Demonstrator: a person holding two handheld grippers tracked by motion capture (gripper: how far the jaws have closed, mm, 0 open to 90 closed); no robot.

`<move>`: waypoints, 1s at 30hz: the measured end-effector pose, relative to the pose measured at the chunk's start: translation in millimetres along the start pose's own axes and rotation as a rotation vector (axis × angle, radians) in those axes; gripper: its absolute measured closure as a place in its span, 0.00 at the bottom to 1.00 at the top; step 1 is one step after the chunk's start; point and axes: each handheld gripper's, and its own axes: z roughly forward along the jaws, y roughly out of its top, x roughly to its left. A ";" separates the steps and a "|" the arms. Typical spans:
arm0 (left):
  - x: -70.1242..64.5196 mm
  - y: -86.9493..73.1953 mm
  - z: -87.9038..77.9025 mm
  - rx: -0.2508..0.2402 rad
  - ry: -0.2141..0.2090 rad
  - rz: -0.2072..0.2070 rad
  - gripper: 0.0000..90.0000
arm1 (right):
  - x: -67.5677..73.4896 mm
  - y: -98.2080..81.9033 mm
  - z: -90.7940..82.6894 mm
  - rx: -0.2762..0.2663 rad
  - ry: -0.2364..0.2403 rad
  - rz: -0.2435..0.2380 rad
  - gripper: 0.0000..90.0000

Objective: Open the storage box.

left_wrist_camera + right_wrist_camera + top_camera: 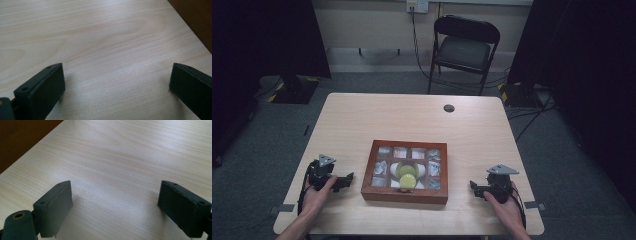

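Hands at near table (pixel 362 115) edge, left gripper (pixel 346 181) and right gripper (pixel 474 187) resting either side of wooden box (pixel 404 196), fingers (pixel 42 90) wide apart, nothing held. Box between, glass lid, yellow-green balls (pixel 406 175) inside. Chair (pixel 464 47) beyond.

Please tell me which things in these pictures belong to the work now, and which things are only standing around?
Part of the work:
- wooden box with glass lid, between the two grippers
- left gripper, open, empty
- right gripper, open, empty
- table that carries the box

Only standing around:
- folding chair behind the table
- round dark cap near the table's far edge
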 end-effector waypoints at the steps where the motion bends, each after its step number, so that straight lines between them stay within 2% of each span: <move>1: 0.0 0.0 0.0 0.000 0.000 0.000 0.00 | -0.3 0.3 -0.4 0.004 0.006 -0.004 0.13; 7: 2.3 1.3 1.2 0.002 -0.019 0.019 0.00 | -0.3 3.2 -3.5 0.031 0.027 -0.012 0.17; 10: 3.6 2.4 2.2 0.002 -0.033 0.031 0.00 | 1.8 5.6 -8.1 0.008 0.053 -0.017 0.19; 12: 3.6 2.3 2.2 0.002 -0.033 0.031 0.00 | 3.9 7.3 -12.8 -0.030 0.073 -0.011 0.20; 14: 4.0 2.1 2.0 0.000 -0.039 0.032 0.00 | 6.5 9.0 -16.8 -0.052 0.107 0.001 0.22; 16: 4.3 2.1 2.3 -0.002 -0.039 0.036 0.00 | 12.8 13.7 -22.3 -0.059 0.142 0.002 0.24; 18: 4.8 1.9 2.0 0.000 -0.047 0.038 0.00 | 14.9 15.9 -24.7 -0.074 0.152 0.000 0.26; 19: 5.1 2.0 2.3 -0.002 -0.051 0.041 0.00 | 19.4 19.7 -30.1 -0.110 0.166 -0.011 0.29; 22: 5.4 1.7 2.4 -0.006 -0.052 0.041 0.00 | 26.7 24.6 -35.3 -0.130 0.186 -0.026 0.32; 30: 5.4 1.7 2.4 -0.006 -0.052 0.041 0.00 | 46.2 34.9 -39.4 -0.136 0.251 -0.091 0.41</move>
